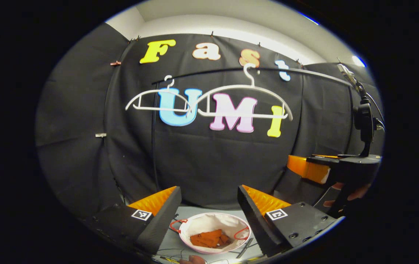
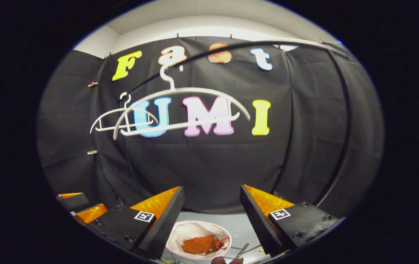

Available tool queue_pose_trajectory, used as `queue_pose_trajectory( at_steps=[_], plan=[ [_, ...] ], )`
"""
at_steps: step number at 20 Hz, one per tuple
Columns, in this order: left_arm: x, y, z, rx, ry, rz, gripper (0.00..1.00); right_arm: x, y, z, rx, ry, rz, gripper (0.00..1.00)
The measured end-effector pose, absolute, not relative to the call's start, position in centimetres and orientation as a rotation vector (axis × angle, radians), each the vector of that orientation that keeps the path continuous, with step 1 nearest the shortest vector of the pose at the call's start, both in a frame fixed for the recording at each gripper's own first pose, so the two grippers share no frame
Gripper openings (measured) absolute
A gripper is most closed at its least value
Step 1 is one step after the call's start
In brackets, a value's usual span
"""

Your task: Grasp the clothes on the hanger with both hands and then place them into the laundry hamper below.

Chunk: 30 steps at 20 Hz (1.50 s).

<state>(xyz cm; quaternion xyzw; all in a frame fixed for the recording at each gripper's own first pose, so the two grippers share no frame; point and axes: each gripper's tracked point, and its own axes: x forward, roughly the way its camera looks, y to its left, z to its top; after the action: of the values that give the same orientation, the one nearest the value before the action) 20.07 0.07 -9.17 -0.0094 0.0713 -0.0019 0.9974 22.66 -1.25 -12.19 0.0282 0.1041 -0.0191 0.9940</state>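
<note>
Orange clothes (image 1: 209, 239) in hamper (image 1: 214, 221) | hangers (image 1: 244, 101) bare | both grippers (image 1: 209, 205) (image 2: 212, 205) — released

Black rail (image 1: 304, 71) spans booth near top, in front of black cloth wall (image 1: 209, 161). Small clips (image 1: 100, 135) pinned on cloth at left. Thin cables (image 1: 174, 253) on pale floor (image 1: 169, 238), possibly with scissors (image 2: 241, 251); blurry. White ceiling (image 1: 231, 22) above.
</note>
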Motion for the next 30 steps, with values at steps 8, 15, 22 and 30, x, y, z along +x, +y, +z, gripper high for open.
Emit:
queue_pose_trajectory(
  at_steps=[8,15,22,30],
  plan=[
    [14.6,0.8,0.2,-0.025,0.005,-0.048,0.92,18.5,-2.3,-2.2,0.083,0.072,-0.139,0.98],
    [11.8,-0.4,5.0,-0.012,-0.069,-0.059,0.92,15.5,-4.2,3.3,0.034,-0.040,-0.163,0.97],
    [10.9,-2.0,6.1,-0.012,-0.086,-0.081,0.95,13.7,-5.3,4.1,0.033,-0.068,-0.162,0.98],
    [10.9,-2.1,6.1,-0.002,-0.084,-0.078,0.95,13.8,-4.9,3.9,0.017,-0.056,-0.145,0.97]
  ],
)
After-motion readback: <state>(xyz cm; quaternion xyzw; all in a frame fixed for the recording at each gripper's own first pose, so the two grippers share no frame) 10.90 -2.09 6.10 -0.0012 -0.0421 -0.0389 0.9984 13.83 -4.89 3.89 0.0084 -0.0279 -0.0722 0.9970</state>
